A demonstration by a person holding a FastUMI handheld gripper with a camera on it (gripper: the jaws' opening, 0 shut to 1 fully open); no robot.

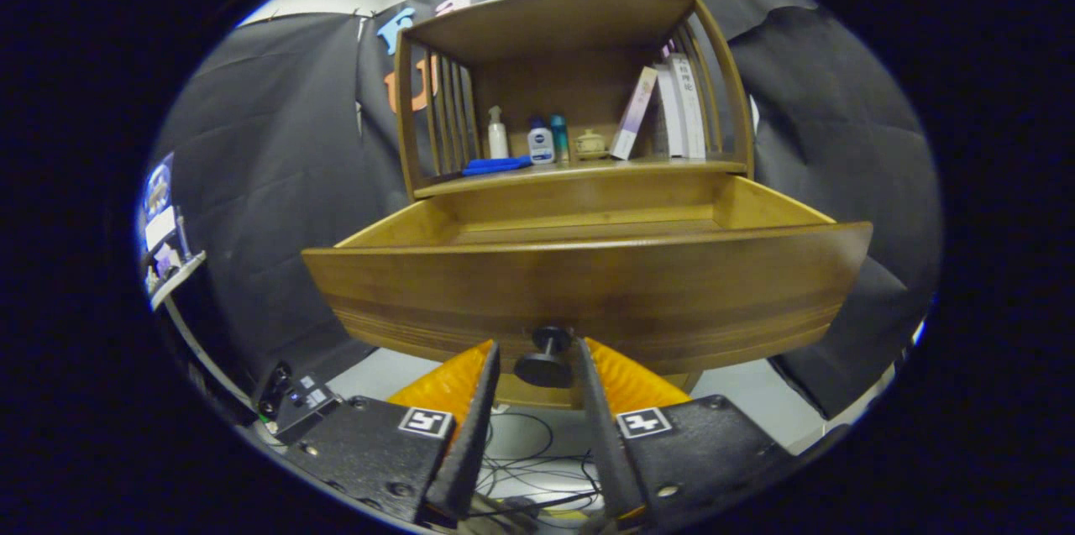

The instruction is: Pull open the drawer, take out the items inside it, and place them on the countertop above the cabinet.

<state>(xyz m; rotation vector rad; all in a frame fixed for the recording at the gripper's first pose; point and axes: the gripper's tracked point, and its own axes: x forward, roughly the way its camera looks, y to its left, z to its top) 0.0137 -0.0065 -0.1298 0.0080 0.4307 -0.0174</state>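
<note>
I have the drawer (pixel 588 283) pulled well out, with the gripper (pixel 537 350) at its knob (pixel 544 360), fingers narrowly parted on either side of it; whether they press it I cannot tell. From this low angle I cannot see any items inside, so emptying looks undone. On the countertop (pixel 579 172), left to right: a blue item (pixel 495 166), bottles (pixel 537 140), a small jar (pixel 590 144), books (pixel 663 111), black cloth behind.

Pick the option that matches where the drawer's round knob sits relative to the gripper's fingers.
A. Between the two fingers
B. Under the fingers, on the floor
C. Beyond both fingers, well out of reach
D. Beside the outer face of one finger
A: the round knob on the front of the pulled-out wooden drawer sits between the fingers of the gripper, which flank it on both sides.
</note>
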